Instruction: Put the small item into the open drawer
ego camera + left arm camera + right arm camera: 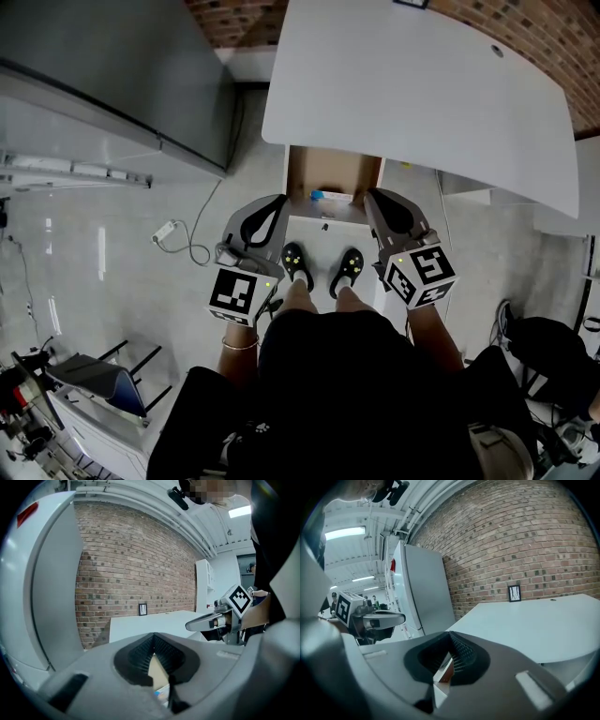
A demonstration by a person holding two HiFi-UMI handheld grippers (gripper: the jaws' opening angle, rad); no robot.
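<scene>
The grey left gripper [278,201] and right gripper [373,196], jaws closed and empty, flank the open brown drawer [339,169] holding a small blue item [317,195] by its front edge.

Nothing here is legible. The marker cubes on the left claw [279,204] and right claw [372,197] carry only black-and-white squares. The framed sign [514,593] on the brick wall [525,541] ahead of the claws is too small to read.
</scene>
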